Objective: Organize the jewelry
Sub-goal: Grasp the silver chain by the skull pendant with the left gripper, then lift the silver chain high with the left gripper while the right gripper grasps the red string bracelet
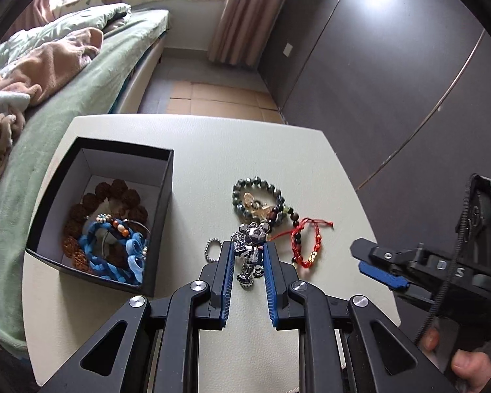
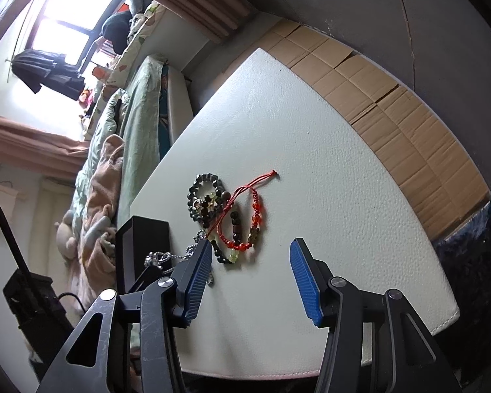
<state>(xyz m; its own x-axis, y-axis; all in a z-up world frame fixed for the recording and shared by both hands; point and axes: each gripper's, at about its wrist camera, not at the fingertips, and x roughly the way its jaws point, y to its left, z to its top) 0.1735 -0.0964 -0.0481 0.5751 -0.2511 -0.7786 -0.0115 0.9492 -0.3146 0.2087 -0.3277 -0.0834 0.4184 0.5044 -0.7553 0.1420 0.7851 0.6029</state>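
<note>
A black box (image 1: 162, 196) on the white table (image 1: 212, 150) holds a brown bead bracelet (image 1: 114, 193) and a blue braided bracelet (image 1: 114, 249). My left gripper (image 1: 249, 249) is shut on a silver bear charm (image 1: 250, 245) on a ball chain (image 1: 211, 249). A dark bead bracelet (image 1: 258, 193) and a red cord bracelet (image 1: 306, 239) lie just beyond. My right gripper (image 2: 250, 249) is open and empty, low over the table near the red bracelet (image 2: 245, 216), the dark beads (image 2: 206, 193) and the box (image 2: 144, 249).
A bed (image 1: 65, 124) with green sheets and blankets runs along the table's left side. Dark wardrobe doors (image 1: 392, 82) stand to the right. Cardboard (image 2: 392, 114) covers the floor beyond the table. My right gripper's body (image 1: 442, 262) hovers at the table's right edge.
</note>
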